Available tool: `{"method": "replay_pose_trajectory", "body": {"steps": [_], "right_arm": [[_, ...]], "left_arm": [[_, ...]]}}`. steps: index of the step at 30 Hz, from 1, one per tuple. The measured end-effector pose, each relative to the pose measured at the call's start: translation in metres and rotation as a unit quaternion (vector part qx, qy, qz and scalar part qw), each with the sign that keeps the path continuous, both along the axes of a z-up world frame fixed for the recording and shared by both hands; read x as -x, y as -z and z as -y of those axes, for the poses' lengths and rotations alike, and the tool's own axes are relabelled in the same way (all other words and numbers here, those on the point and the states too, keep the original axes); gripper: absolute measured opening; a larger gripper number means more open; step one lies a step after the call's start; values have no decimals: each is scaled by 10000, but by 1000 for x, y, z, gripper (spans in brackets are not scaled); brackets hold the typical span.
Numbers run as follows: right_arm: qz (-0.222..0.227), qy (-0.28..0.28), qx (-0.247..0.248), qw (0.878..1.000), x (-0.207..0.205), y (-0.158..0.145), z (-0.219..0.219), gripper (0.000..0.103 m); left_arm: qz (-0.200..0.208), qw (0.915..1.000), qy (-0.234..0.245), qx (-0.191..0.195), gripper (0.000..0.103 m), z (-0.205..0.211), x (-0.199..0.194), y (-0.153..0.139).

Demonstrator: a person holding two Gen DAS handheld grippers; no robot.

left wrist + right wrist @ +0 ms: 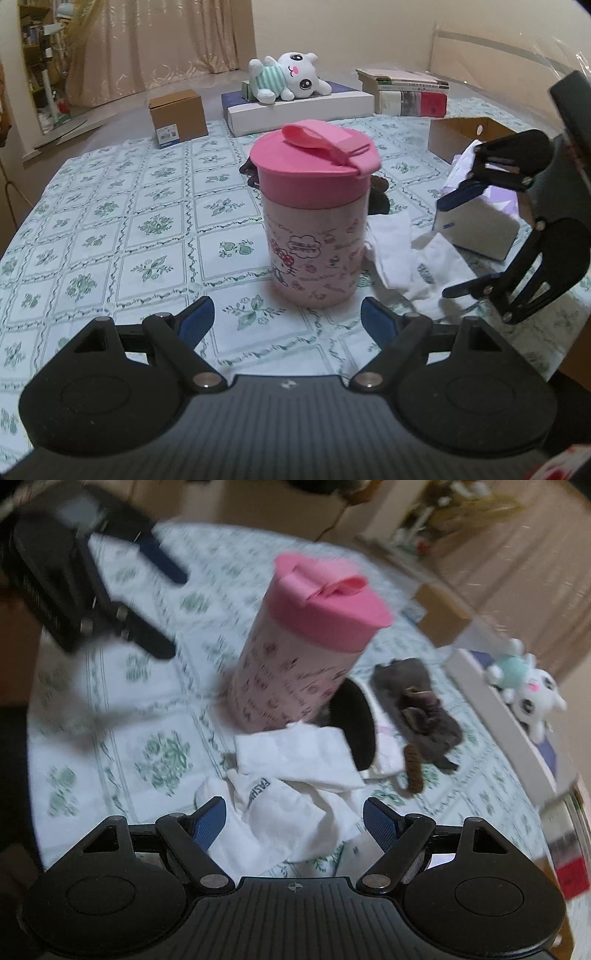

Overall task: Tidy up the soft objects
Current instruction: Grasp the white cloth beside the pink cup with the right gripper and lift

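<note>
A pink-lidded Hello Kitty cup [314, 218] stands upright on the floral tablecloth [110, 229], just ahead of my open, empty left gripper [286, 317]. White socks [291, 775] lie crumpled right of the cup. My right gripper [293, 818] is open and hovers just over them, with cloth between the fingers. It shows in the left wrist view [458, 243] at the right, jaws apart. Dark socks [421, 701] and a black-lined item [354, 723] lie behind the cup. A white plush toy [291, 75] lies on a flat box at the back.
A small cardboard box [179, 116] stands at the back left. Stacked books [406, 92] are at the back right. An open cardboard box [469, 136] and a white tissue box [480, 225] are at the right. The left gripper shows in the right wrist view [162, 609].
</note>
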State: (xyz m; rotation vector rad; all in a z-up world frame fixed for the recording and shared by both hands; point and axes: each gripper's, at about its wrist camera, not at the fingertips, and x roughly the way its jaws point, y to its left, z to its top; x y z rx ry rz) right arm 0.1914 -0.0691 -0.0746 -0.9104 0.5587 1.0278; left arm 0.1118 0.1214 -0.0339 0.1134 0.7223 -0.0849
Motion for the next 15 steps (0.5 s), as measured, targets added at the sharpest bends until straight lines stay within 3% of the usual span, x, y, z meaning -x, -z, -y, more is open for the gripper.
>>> {"method": "replay_pose_trajectory", "body": {"steps": [4, 11, 15], "right_arm": [[7, -132, 228, 9997, -15, 11, -14, 81], [-731, 67, 130, 9972, -57, 13, -25, 79], [-1154, 221, 85, 9930, -66, 13, -28, 63]], "left_arm": [[-29, 9999, 104, 32, 85, -9, -11, 6], [-98, 9997, 86, 197, 85, -22, -21, 15], [-125, 9996, 77, 256, 85, -28, -24, 17]]}}
